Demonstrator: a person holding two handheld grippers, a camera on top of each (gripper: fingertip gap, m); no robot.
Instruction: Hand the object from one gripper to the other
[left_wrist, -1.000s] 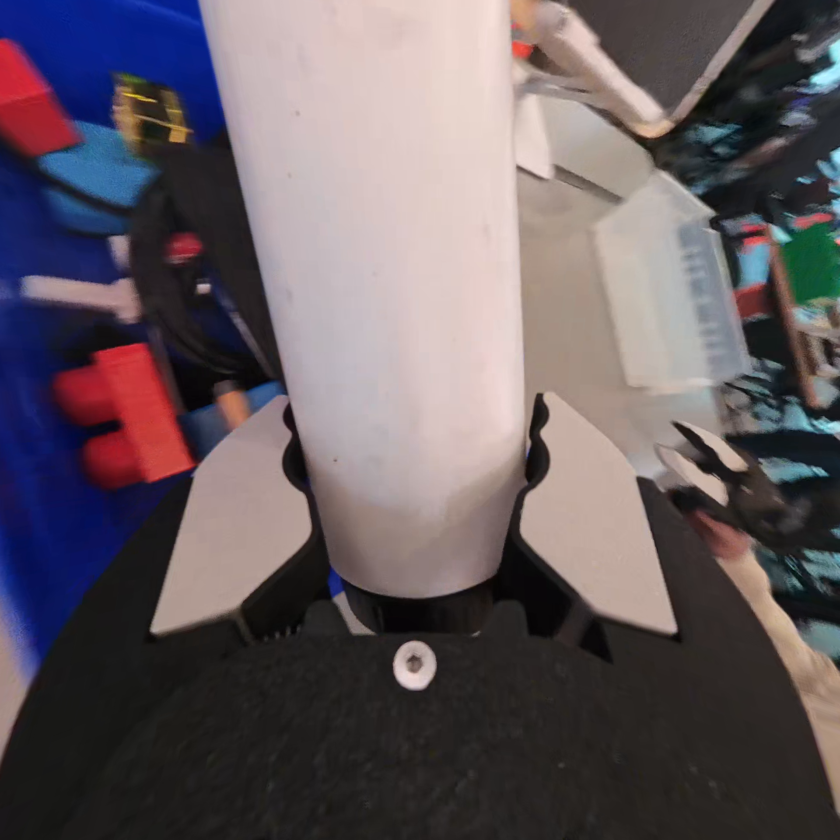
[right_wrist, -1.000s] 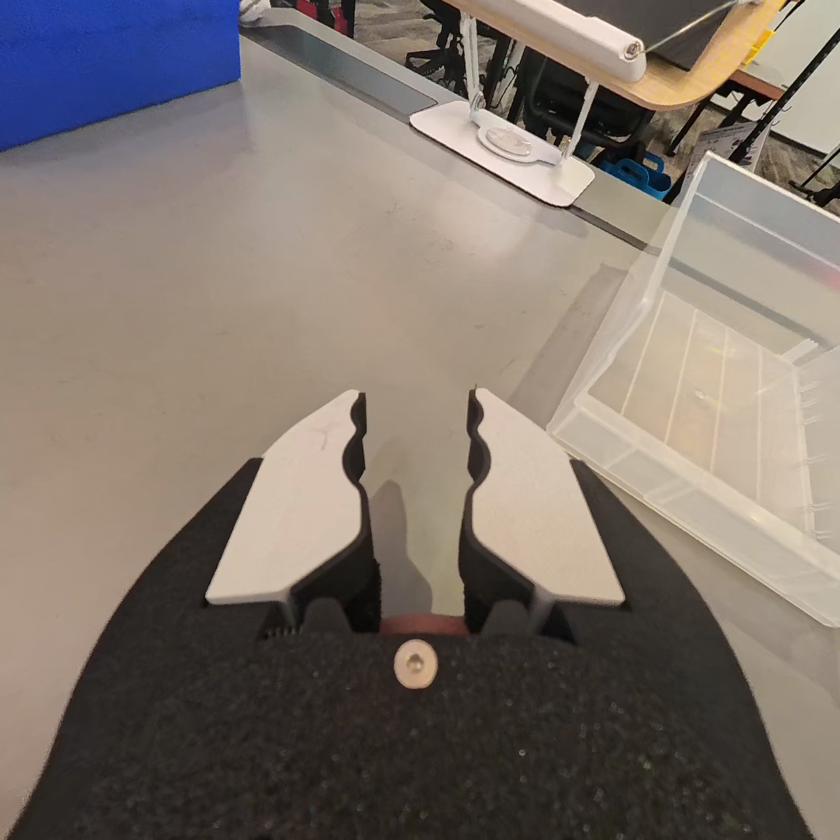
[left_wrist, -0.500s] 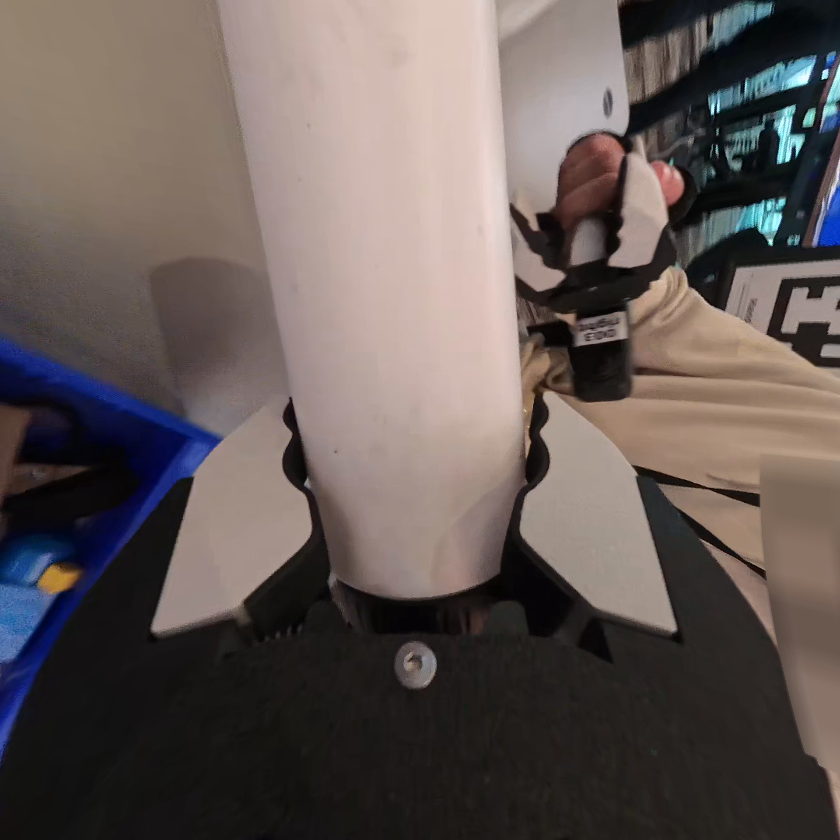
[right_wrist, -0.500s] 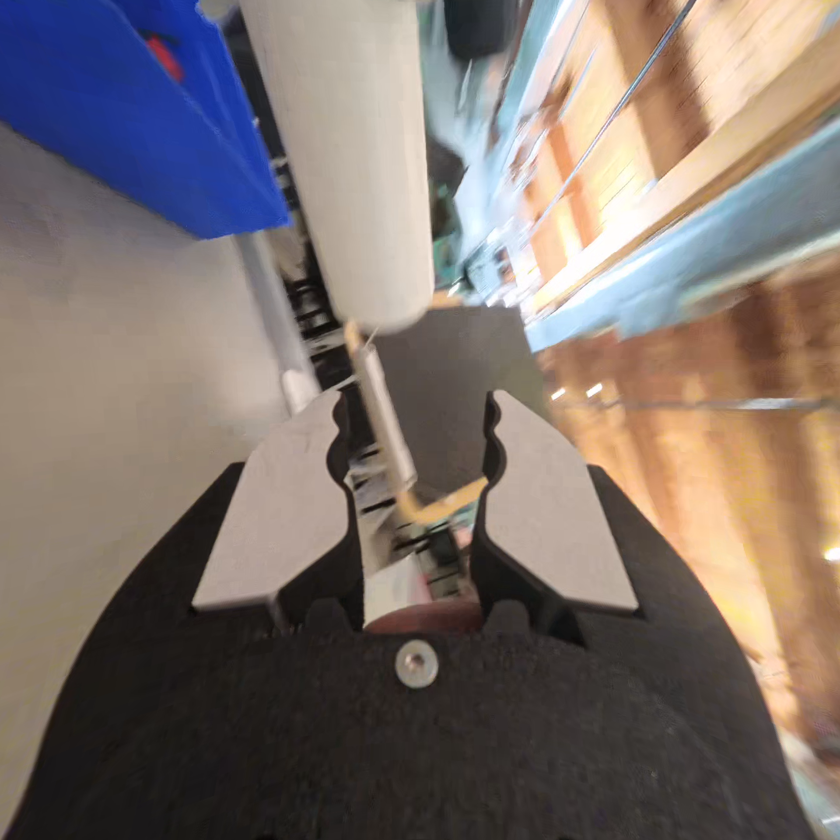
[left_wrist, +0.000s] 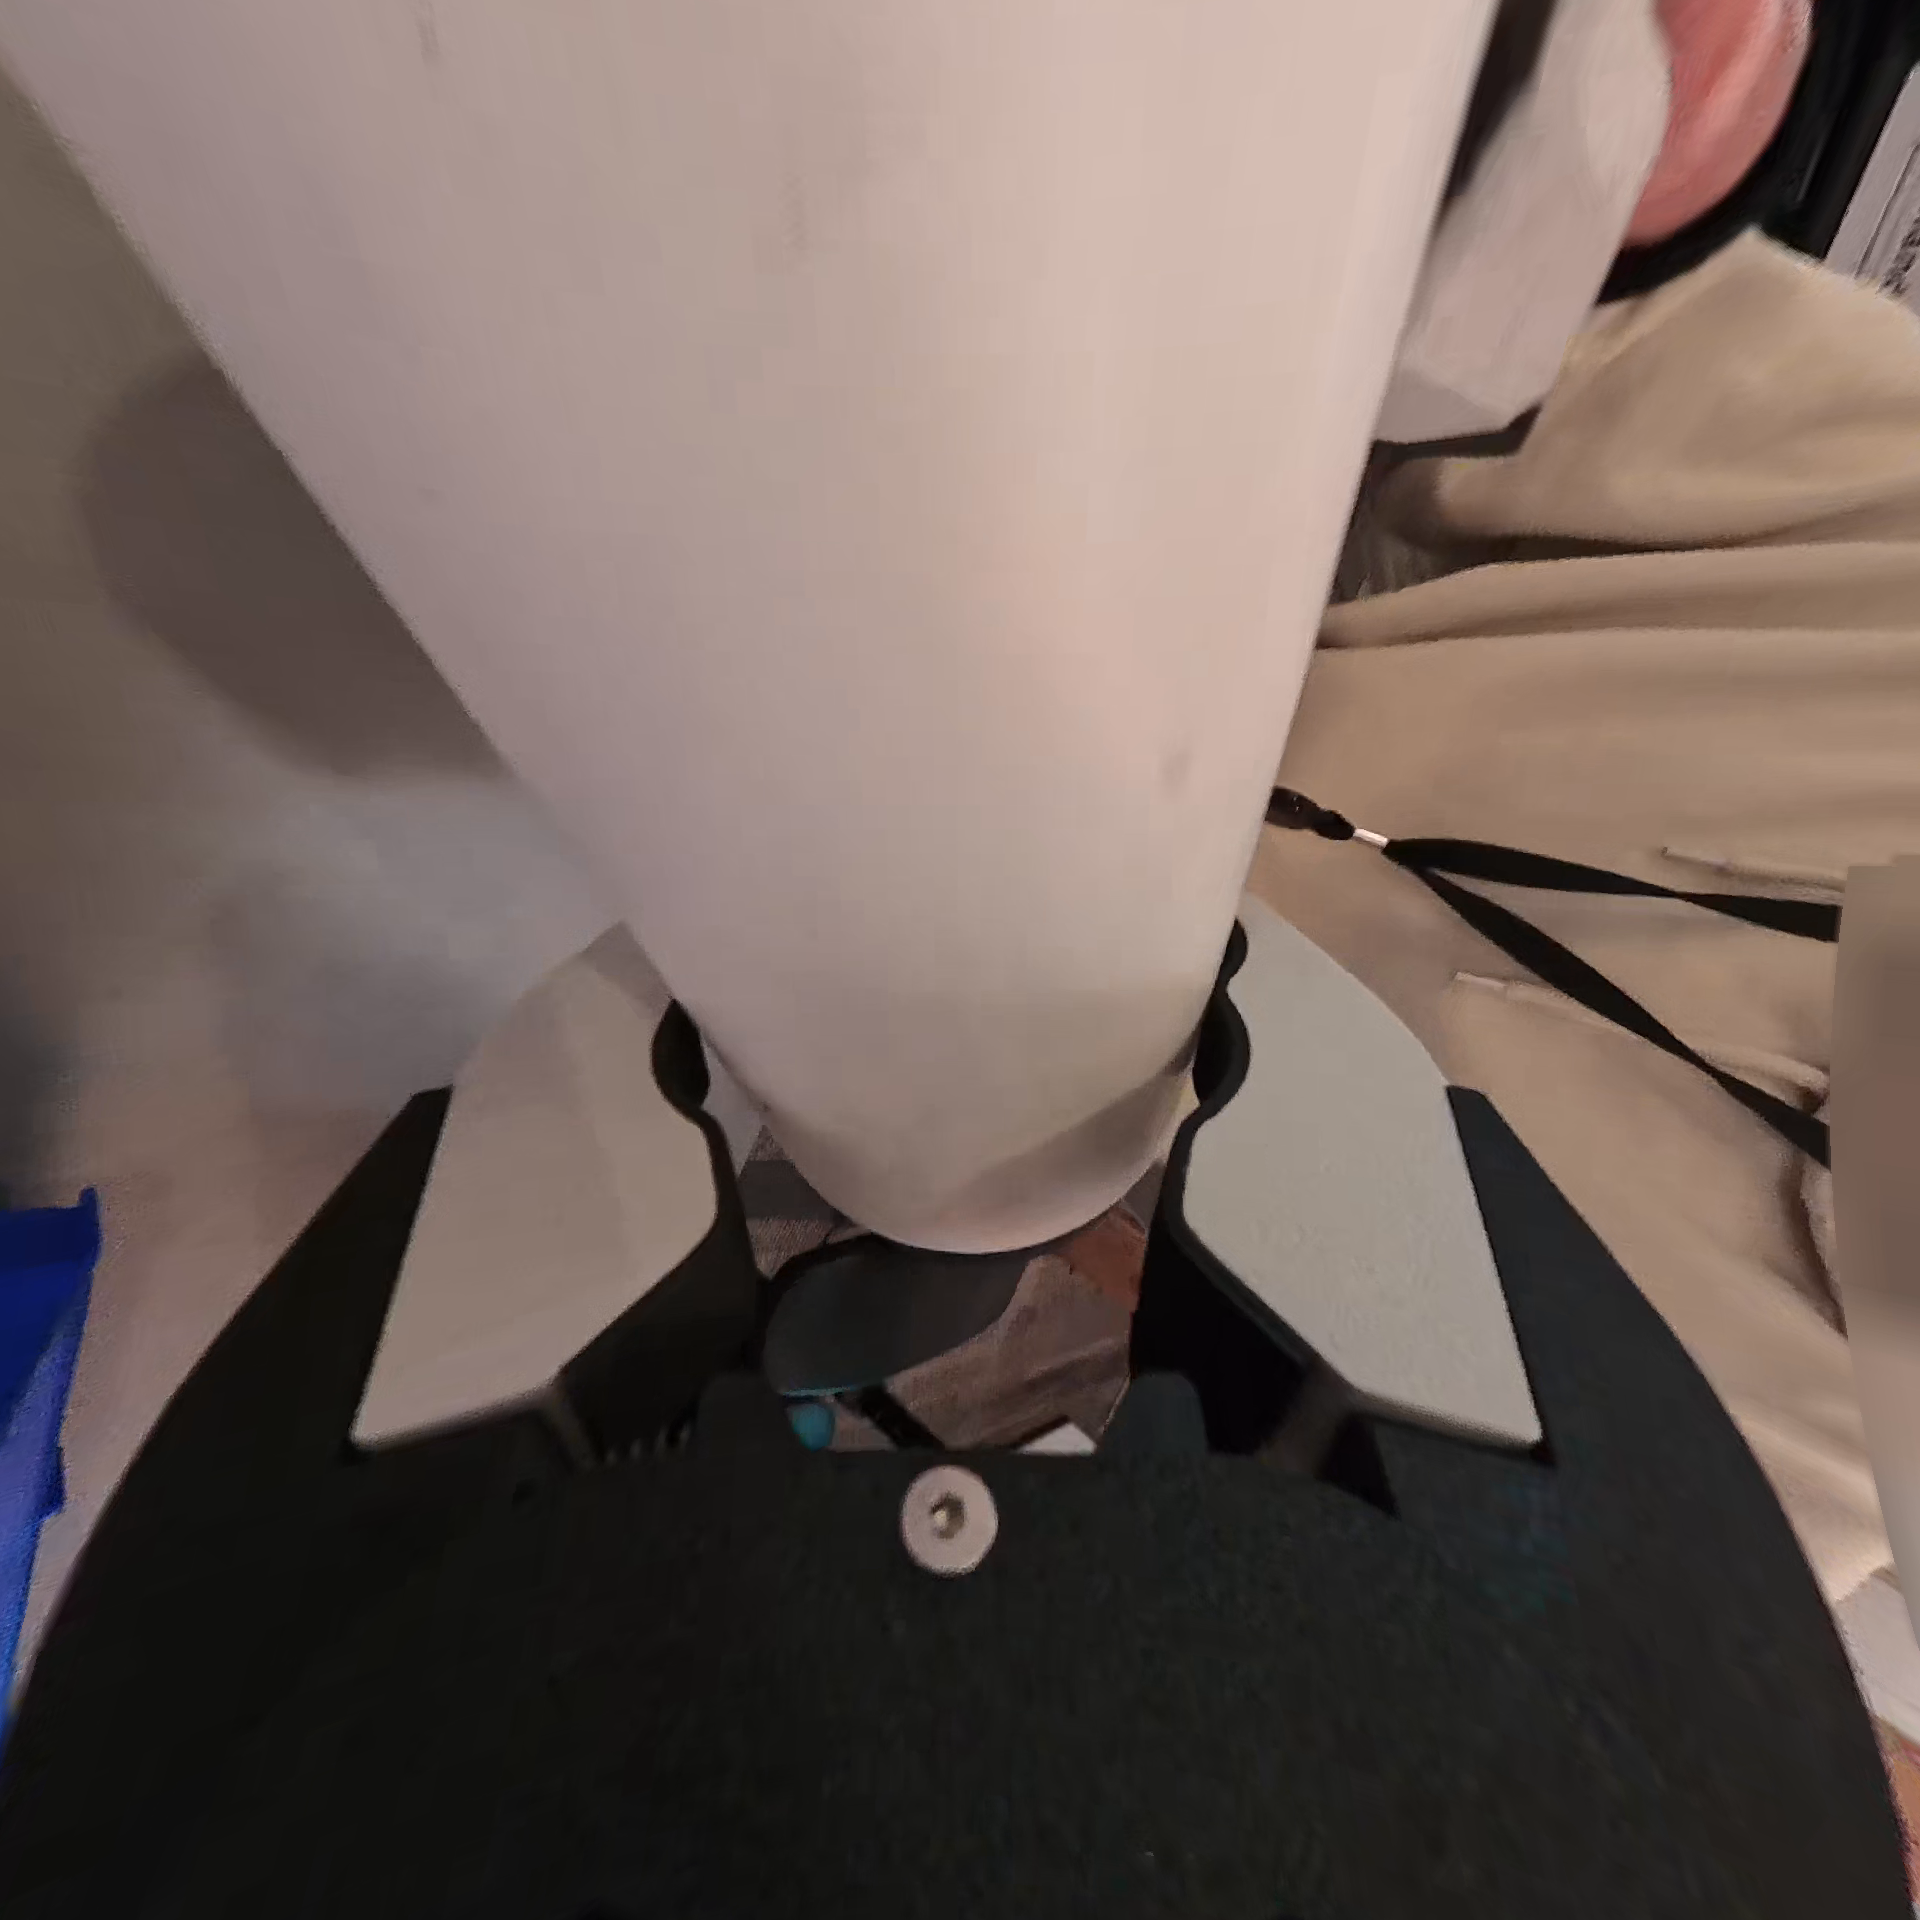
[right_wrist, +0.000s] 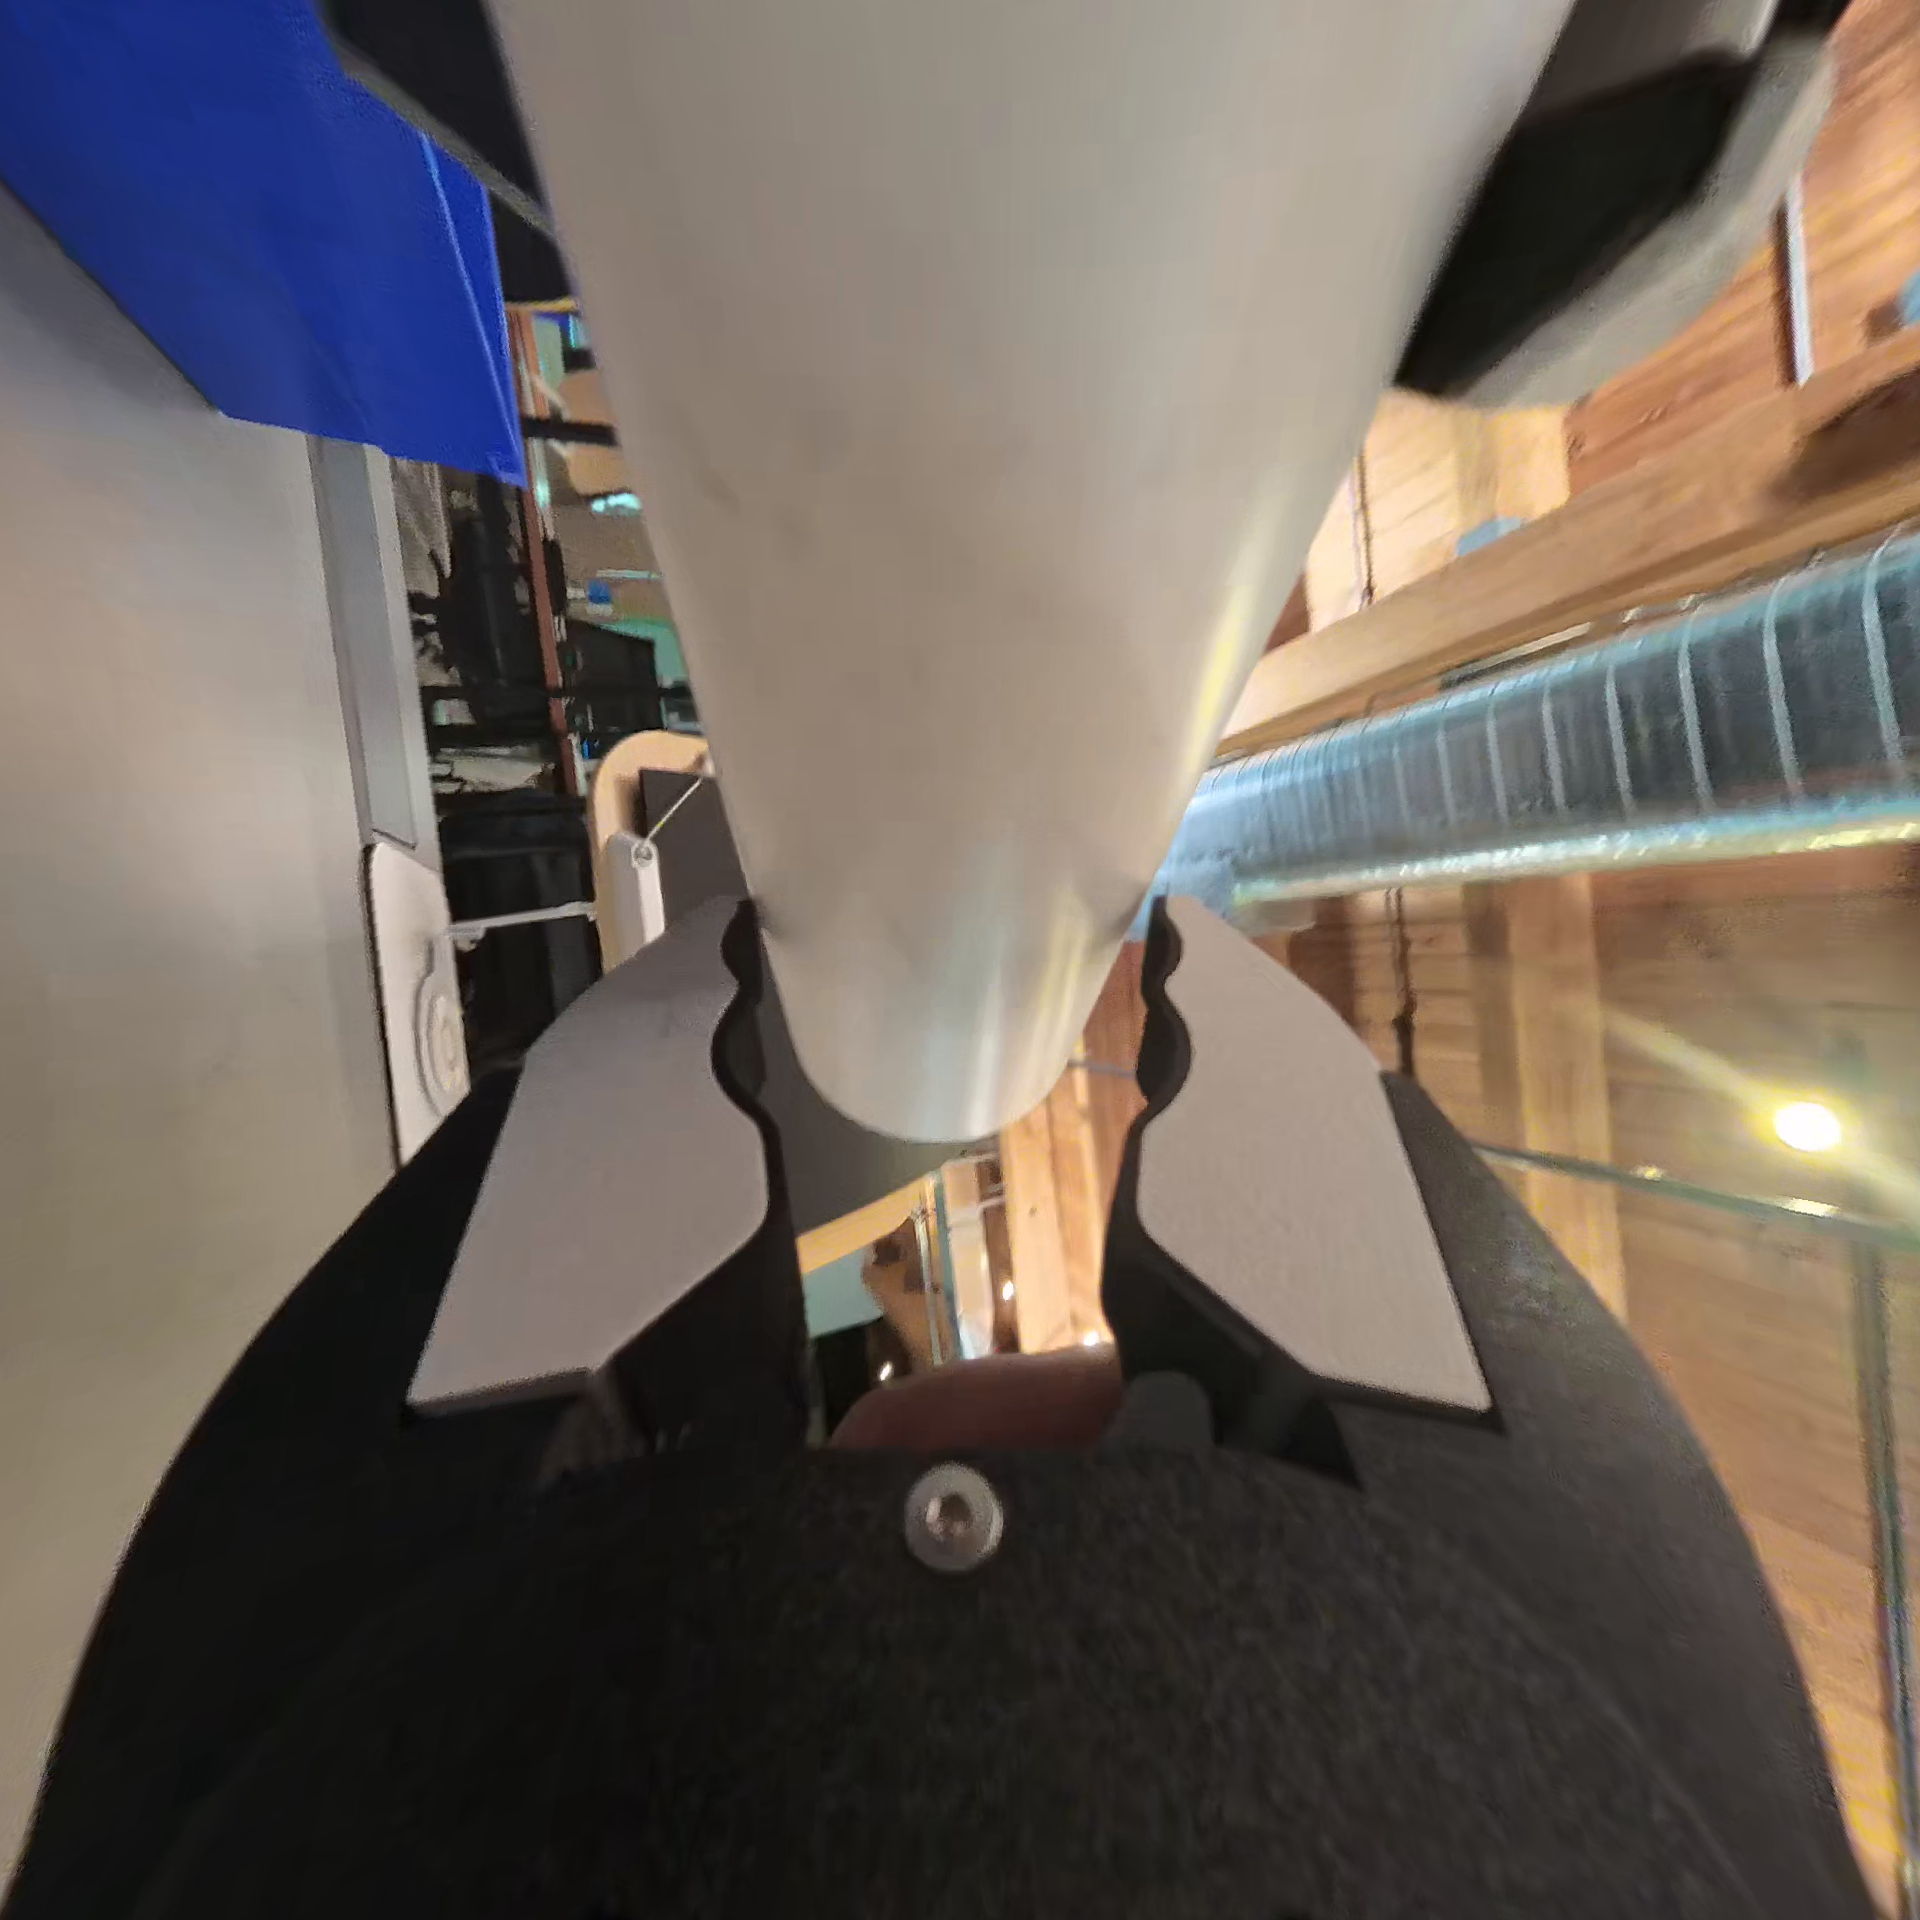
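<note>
Running toward 12 o'clock, one white tube (left_wrist: 831, 520) is gripped by the left gripper (left_wrist: 951, 1049). The right gripper (right_wrist: 945, 1023) is spread, fingers not clamped on the tube's end (right_wrist: 935, 623).

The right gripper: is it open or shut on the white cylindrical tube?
Open. The white cylindrical tube sits between the right gripper's grey fingers, but a clear gap shows beside the right finger.

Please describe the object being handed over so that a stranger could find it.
Look between the two black grippers with grey fingers. The left gripper clamps one end of a white tube; its other end sits inside the open right gripper. It is the only smooth white cylinder there.
</note>
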